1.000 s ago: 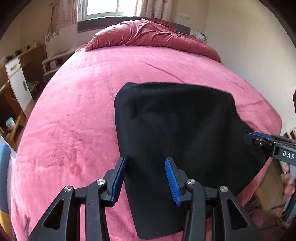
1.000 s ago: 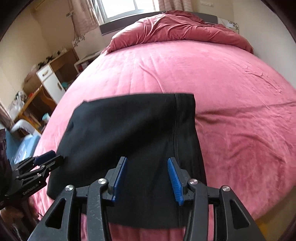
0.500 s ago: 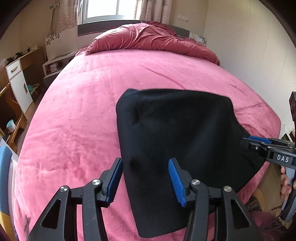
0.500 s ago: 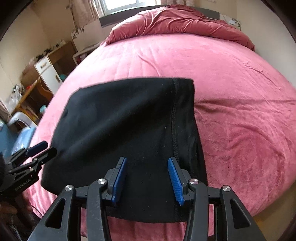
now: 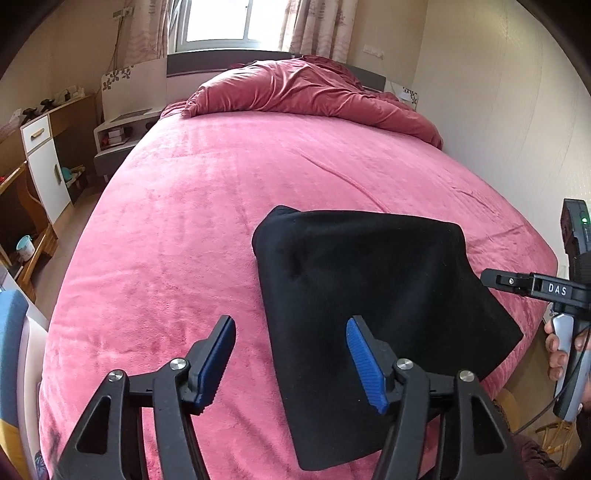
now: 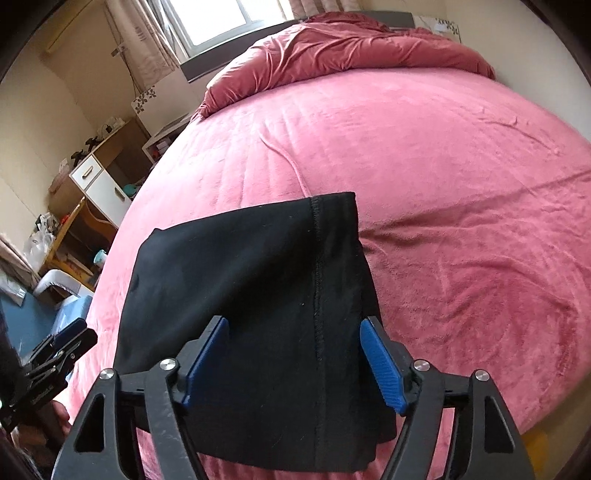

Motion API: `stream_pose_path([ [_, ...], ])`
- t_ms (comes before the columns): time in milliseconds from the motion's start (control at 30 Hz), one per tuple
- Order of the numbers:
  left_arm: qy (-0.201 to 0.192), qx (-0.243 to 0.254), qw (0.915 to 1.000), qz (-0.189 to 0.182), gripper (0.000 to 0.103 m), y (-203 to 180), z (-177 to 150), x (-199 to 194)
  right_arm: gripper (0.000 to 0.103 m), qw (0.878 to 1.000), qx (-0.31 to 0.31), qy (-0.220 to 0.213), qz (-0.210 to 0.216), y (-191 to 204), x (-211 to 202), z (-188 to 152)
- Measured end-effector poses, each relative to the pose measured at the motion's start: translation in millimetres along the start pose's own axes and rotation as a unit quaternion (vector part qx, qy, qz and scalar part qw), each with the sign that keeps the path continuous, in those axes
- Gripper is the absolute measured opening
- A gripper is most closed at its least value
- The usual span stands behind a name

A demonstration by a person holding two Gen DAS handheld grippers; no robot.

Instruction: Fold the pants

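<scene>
The black pants (image 5: 369, 288) lie folded into a compact rectangle near the foot edge of the pink bed (image 5: 221, 206); in the right wrist view the pants (image 6: 258, 295) show a vertical seam. My left gripper (image 5: 291, 360) is open and empty, held above the pants' left edge. My right gripper (image 6: 293, 360) is open and empty, held above the pants' near part. The right gripper also shows at the right of the left wrist view (image 5: 517, 282), and the left gripper at the lower left of the right wrist view (image 6: 70, 341).
A crumpled red duvet (image 5: 306, 96) lies at the head of the bed under the window (image 5: 218, 22). A white cabinet and wooden desk (image 5: 40, 162) stand left of the bed. A wall (image 5: 517, 110) runs along the right side.
Both grippers have pulled back and up from the pants and opened a little wider. The pants stay flat on the bed.
</scene>
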State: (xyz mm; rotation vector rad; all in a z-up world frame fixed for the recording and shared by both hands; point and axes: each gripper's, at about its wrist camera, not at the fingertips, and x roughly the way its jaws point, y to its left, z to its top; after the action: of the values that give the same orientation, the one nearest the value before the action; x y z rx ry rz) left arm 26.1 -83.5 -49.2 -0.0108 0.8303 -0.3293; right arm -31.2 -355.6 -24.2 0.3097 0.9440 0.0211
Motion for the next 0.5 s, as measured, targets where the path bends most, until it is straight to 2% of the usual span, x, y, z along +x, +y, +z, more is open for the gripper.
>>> stream_pose_path([
  [167,0.007,-0.002,1.0,-0.006,0.07,3.6,-1.2,3.9,0.083,1.0,0.011,0.019,0.016,-10.5,13.4,7.0],
  [500,0.023,0.006,0.9994,-0.025,0.08,5.0,-3.9,17.7,0.09,0.997,0.017,0.059,0.043,-30.7,41.2,11.9],
])
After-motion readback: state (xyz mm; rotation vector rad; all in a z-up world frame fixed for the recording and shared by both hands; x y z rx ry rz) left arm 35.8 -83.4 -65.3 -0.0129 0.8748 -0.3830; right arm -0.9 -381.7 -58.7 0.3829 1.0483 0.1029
